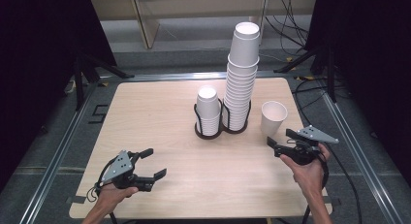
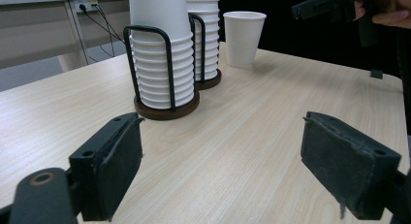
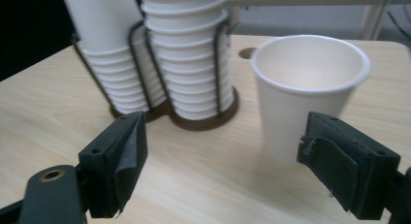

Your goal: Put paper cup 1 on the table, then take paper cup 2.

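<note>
Pale wood tabletop (image 1: 160, 112) carries a single paper cup (image 1: 273, 117), upright beside the wire cup holder (image 1: 222, 123). Right gripper (image 1: 281, 139) sits just short of it, fingers spread; left gripper (image 1: 152, 163) spread too, well apart.

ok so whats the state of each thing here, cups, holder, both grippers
single paper cup: upright, mouth up, empty, free on the table
short cup stack: upside down, nested in the holder
tall cup stack: upside down, nested, leaning slightly
wire cup holder: upright, both rings filled
left gripper: open, holding nothing
right gripper: open, near the single cup
</note>
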`<state>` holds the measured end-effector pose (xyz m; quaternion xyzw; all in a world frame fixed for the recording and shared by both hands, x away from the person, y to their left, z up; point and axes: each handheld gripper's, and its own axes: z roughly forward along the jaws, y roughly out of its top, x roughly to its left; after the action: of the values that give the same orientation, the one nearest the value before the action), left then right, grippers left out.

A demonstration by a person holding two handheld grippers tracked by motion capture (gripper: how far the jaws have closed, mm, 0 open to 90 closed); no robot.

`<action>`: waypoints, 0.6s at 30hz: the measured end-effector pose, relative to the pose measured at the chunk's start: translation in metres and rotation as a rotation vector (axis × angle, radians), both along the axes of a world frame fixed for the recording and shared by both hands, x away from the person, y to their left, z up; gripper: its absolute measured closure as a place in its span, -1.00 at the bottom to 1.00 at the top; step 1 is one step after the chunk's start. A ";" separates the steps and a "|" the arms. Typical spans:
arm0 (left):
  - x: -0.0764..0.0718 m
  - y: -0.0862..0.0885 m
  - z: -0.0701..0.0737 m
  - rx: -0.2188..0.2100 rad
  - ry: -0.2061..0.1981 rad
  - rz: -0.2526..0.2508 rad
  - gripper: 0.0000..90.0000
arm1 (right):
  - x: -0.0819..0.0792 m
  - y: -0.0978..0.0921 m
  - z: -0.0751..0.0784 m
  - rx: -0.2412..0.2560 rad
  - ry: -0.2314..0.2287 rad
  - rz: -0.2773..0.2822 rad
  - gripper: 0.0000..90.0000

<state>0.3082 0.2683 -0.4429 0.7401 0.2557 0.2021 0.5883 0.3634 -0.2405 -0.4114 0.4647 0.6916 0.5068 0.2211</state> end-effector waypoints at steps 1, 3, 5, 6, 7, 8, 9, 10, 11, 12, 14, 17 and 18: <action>0.000 0.000 0.000 0.001 0.001 0.000 -0.67 | -0.001 0.004 0.002 0.001 0.003 0.009 -0.61; 0.001 0.000 -0.001 -0.004 0.000 -0.002 -0.67 | -0.002 0.010 0.007 -0.018 -0.008 0.044 -0.61; 0.002 -0.001 -0.002 -0.019 -0.004 -0.006 -0.67 | -0.003 0.015 0.010 -0.027 -0.016 0.068 -0.61; 0.002 -0.001 -0.002 -0.021 -0.003 -0.005 -0.67 | -0.004 0.018 0.012 -0.016 -0.008 0.074 -0.61; 0.001 0.000 -0.001 -0.006 0.002 0.000 -0.67 | -0.004 0.021 0.013 -0.021 -0.013 0.077 -0.61; 0.001 0.000 -0.001 0.002 0.007 0.003 -0.67 | -0.004 0.022 0.014 -0.039 -0.021 0.078 -0.61; 0.001 0.000 -0.001 0.005 0.010 0.002 -0.67 | -0.005 0.024 0.016 -0.030 0.000 0.090 -0.61; 0.001 0.000 -0.001 0.006 0.010 0.004 -0.67 | -0.004 0.026 0.017 -0.035 -0.012 0.095 -0.62; 0.002 0.000 -0.002 0.001 0.007 0.002 -0.67 | -0.003 0.028 0.019 -0.038 -0.018 0.102 -0.63; 0.001 0.000 -0.002 0.003 0.008 0.004 -0.67 | -0.002 0.030 0.021 -0.035 -0.020 0.101 -0.64; 0.002 0.000 -0.002 0.001 0.009 0.003 -0.67 | -0.001 0.035 0.026 -0.015 -0.004 0.114 -0.64; 0.001 0.001 -0.002 0.005 0.011 0.008 -0.67 | 0.002 0.040 0.035 -0.016 -0.024 0.121 -0.65; 0.001 0.001 -0.002 0.005 0.010 0.007 -0.67 | 0.003 0.042 0.039 -0.019 -0.027 0.127 -0.65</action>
<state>0.3094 0.2691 -0.4450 0.7415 0.2610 0.2009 0.5845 0.3661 -0.1989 -0.3728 0.4107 0.7215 0.5195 0.2023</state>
